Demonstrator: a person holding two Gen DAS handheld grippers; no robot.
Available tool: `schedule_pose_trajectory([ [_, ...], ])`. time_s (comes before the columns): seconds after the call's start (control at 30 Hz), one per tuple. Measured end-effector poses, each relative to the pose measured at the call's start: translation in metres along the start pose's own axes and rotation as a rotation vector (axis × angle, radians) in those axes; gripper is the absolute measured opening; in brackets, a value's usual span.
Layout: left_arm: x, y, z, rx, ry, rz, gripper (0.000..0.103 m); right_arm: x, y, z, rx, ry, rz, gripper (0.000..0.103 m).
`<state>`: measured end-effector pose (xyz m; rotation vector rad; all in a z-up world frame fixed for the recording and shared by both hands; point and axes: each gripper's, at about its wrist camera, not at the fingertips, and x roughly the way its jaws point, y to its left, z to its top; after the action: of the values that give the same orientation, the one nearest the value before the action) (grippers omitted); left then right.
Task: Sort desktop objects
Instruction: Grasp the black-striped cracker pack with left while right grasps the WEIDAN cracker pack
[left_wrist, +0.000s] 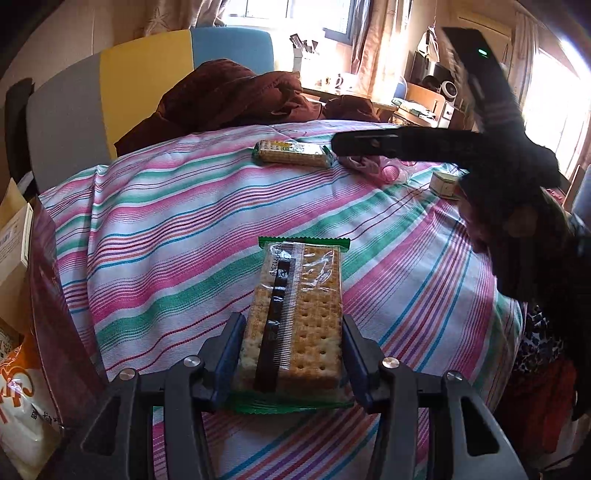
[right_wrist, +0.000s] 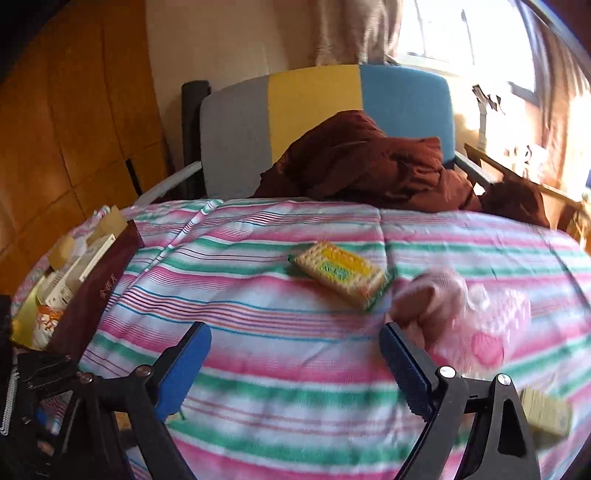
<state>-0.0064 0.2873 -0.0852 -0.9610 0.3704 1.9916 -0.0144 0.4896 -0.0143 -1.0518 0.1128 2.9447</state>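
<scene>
Lying lengthwise on the striped cloth (left_wrist: 155, 236), a cracker packet (left_wrist: 295, 317) sits clamped at its near end between the jaws of the left gripper (left_wrist: 293, 354). A second cracker packet (right_wrist: 340, 273) rests further back, just beside a pink plastic bag (right_wrist: 480, 321). The right gripper (right_wrist: 295, 369) hangs above the cloth with jaws spread wide, gripping nothing. A small box (right_wrist: 546, 417) lies near its right finger. A brown blanket (right_wrist: 369, 166) is heaped behind.

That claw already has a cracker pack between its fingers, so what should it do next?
Probably lift it and carry it left toward the box: the left gripper pinches the cracker pack by both sides, while it lies on the striped cloth.
</scene>
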Motion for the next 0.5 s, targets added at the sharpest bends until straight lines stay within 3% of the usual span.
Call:
schedule_pose_trajectory([
  [0.23, -0.002, 0.002, -0.004, -0.007, -0.036, -0.019, 0.052, 0.079, -0.007, 0.052, -0.237, 0.187, -0.036, 0.092],
  [0.4, -0.003, 0.011, -0.006, -0.053, -0.058, -0.087, 0.057, 0.123, -0.017, 0.063, -0.268, 0.334, 0.000, 0.092],
  [0.5, -0.003, 0.013, -0.007, -0.068, -0.064, -0.122, 0.061, 0.138, -0.016, 0.059, -0.278, 0.380, 0.019, 0.092],
])
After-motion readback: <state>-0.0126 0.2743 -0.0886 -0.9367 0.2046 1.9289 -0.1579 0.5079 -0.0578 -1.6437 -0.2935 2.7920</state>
